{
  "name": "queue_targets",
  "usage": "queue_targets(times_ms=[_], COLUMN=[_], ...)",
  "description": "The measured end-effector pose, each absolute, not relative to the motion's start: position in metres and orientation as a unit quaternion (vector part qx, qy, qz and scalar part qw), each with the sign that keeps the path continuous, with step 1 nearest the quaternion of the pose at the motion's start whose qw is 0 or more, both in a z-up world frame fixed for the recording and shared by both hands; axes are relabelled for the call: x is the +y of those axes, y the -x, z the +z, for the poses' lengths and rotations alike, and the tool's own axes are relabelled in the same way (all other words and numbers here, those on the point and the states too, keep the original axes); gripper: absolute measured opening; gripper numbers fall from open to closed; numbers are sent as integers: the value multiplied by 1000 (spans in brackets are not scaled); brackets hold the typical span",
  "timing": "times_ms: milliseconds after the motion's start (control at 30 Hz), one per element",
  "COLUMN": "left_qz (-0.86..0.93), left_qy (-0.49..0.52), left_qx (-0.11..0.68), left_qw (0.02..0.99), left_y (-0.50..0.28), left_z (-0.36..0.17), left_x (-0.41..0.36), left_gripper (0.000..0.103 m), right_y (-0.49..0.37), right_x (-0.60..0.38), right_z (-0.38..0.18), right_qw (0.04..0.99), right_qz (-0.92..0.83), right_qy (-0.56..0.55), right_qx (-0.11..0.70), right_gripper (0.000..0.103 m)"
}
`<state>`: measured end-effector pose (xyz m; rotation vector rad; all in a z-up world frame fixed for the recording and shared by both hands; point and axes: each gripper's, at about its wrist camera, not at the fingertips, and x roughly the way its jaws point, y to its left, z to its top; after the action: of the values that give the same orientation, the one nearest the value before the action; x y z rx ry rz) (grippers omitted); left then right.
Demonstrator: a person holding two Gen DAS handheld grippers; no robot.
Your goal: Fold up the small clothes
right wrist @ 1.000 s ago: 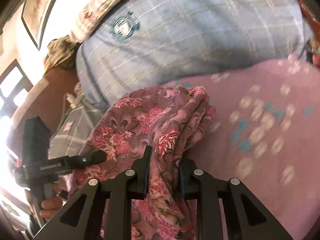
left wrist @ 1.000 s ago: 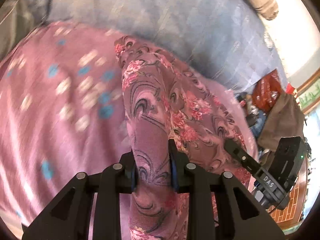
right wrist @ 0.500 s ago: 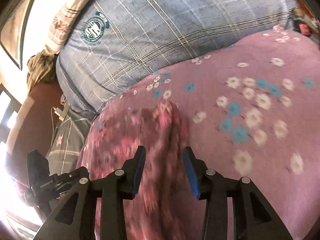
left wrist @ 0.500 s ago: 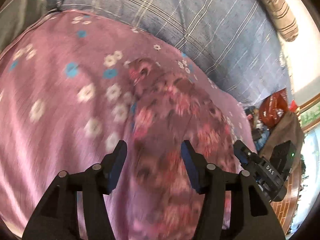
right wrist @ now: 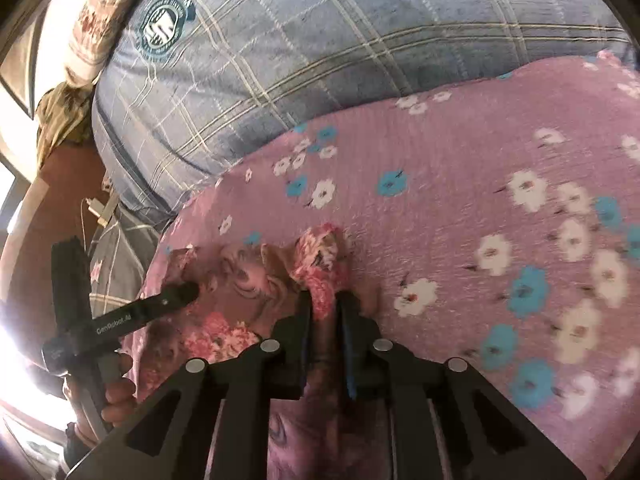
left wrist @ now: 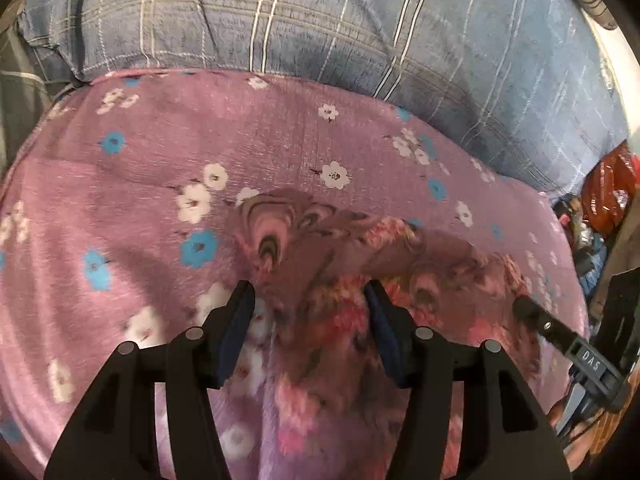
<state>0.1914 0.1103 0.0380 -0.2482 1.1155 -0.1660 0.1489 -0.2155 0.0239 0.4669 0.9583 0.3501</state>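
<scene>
A small brown garment with pink flowers and swirl print (left wrist: 320, 264) lies bunched on a pink flowered bed cover (left wrist: 160, 140). My left gripper (left wrist: 308, 300) is open, its jaws standing either side of the garment's near part without holding it. In the right wrist view the garment (right wrist: 240, 280) lies low at centre left. My right gripper (right wrist: 325, 300) is shut on a fold of the garment at its right edge. The left gripper's finger (right wrist: 168, 298) rests on the garment's left side there. The right gripper's finger (left wrist: 536, 316) shows at the right of the left wrist view.
A blue plaid pillow (left wrist: 360, 28) lies behind the pink cover; it also shows in the right wrist view (right wrist: 320, 40). Red and dark clutter (left wrist: 608, 196) sits past the bed's right edge. A cable and wooden frame (right wrist: 96, 212) are at the left.
Both grippers held the garment lifted a second ago. The left has opened and let go. The garment has dropped onto the pink cover. The right opened briefly and is shut on a fold again.
</scene>
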Motion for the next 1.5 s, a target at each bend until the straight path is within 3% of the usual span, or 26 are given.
queue_targets(times_ms=[133, 267, 367, 467, 567, 667, 733, 867, 1067, 1133, 1433, 1500], left_qz=[-116, -122, -103, -104, -114, -118, -108, -92, -61, -59, -65, -65], left_qy=[110, 65, 56, 79, 64, 37, 29, 63, 6, 22, 56, 56], left_qx=[504, 512, 524, 538, 519, 529, 544, 553, 527, 539, 529, 525], left_qw=[849, 848, 844, 833, 845, 839, 831, 826, 848, 840, 844, 847], left_y=[-141, -102, -99, -89, -57, -30, -25, -20, -4, -6, -13, -8], left_z=[69, 52, 33, 49, 63, 41, 18, 21, 20, 3, -7, -8], left_x=[115, 89, 82, 94, 99, 89, 83, 88, 76, 74, 84, 84], left_gripper=[56, 61, 64, 62, 63, 72, 85, 87, 90, 102, 103, 103], right_y=[-99, -75, -71, -56, -20, -1, 3, 14, 31, 26, 35, 36], right_x=[-214, -191, -193, -207, -206, -195, -190, -192, -194, -196, -197, -196], right_z=[55, 29, 21, 43, 61, 38, 5, 22, 29, 7, 2, 2], right_qw=[866, 863, 870, 869, 884, 874, 862, 872, 884, 871, 893, 898], right_qz=[223, 223, 190, 188, 209, 207, 181, 150, 133, 119, 91, 79], right_qy=[-181, -114, -102, -125, -72, -32, -13, -22, 3, -12, -43, -45], right_qx=[409, 439, 443, 440, 412, 439, 474, 466, 448, 476, 439, 431], right_gripper=[22, 21, 37, 31, 35, 33, 33, 34, 50, 56, 70, 78])
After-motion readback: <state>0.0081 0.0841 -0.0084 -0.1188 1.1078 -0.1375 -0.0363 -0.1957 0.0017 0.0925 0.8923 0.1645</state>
